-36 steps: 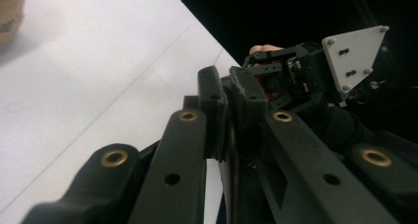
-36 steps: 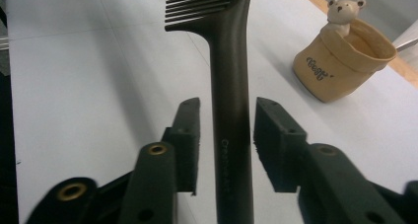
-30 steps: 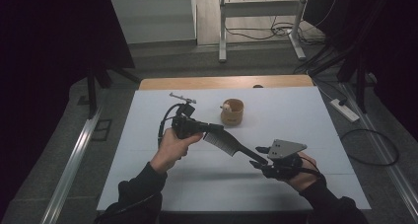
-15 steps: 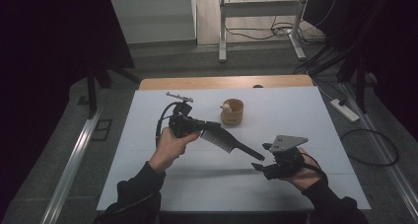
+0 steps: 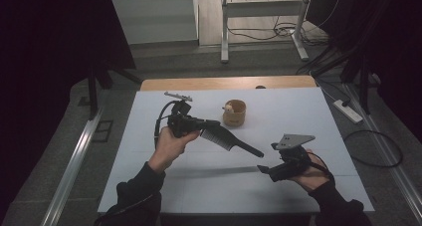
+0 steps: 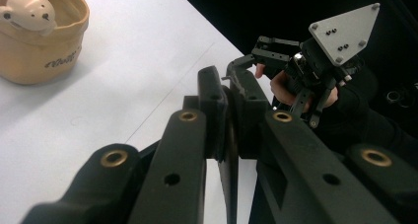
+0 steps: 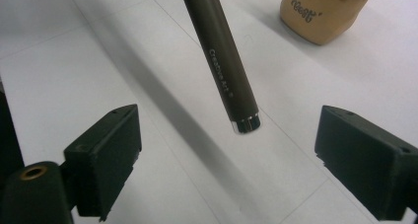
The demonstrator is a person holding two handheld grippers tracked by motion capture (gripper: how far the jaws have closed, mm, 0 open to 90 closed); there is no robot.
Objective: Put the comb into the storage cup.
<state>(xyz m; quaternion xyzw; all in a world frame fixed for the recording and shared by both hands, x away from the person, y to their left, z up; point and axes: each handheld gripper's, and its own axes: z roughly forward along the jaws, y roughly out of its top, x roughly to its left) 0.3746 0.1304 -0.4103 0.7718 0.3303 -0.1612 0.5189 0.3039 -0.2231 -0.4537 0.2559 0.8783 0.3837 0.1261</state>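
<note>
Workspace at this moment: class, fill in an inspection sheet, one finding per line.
Surface: white table, wooden strip along the far edge.
Job's things: black comb held above the table; tan cup with a small bear figure inside.
Clutter: nothing seen.
Grippers: left gripper shut on the comb; right gripper open, facing the comb's handle end.
Cables: black cable looped at the left gripper.
Surroundings: dark curtains, floor cables, power strip.

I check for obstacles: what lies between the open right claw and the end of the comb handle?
Nothing. In the right gripper view, bare white table lies between the right claw and the comb handle.
</note>
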